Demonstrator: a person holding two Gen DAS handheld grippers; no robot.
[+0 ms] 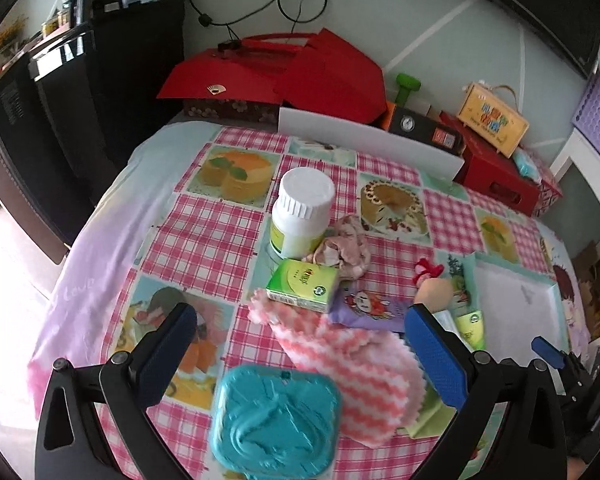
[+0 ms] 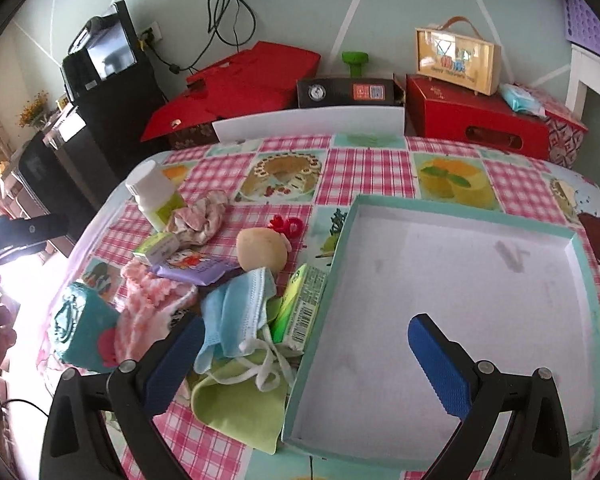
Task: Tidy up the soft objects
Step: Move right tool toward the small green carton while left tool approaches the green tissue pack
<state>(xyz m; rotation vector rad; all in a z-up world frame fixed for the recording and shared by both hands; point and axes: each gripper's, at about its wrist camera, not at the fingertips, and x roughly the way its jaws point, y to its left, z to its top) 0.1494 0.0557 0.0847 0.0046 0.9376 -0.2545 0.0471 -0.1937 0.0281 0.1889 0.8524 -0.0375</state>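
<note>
My left gripper (image 1: 300,314) is open, its fingers spread either side of a pink-and-white wavy cloth (image 1: 352,368) and a teal box (image 1: 276,420), with nothing between the pads. Beyond lie a floral scrunchie (image 1: 344,250), a purple packet (image 1: 368,306) and a peach soft ball (image 1: 434,294). My right gripper (image 2: 307,322) is open and empty, straddling the near left wall of a shallow white tray (image 2: 440,280). Left of the tray sit a blue face mask (image 2: 236,316), a green cloth (image 2: 236,404), the soft ball (image 2: 262,250), the pink cloth (image 2: 148,304) and the scrunchie (image 2: 198,216).
A white bottle (image 1: 302,212), a green carton (image 1: 302,286) and a second green carton (image 2: 300,308) stand among the soft items. Red boxes (image 2: 476,120) and a white board (image 2: 308,124) line the table's far edge. The checked tablecloth (image 2: 364,168) drops off at left.
</note>
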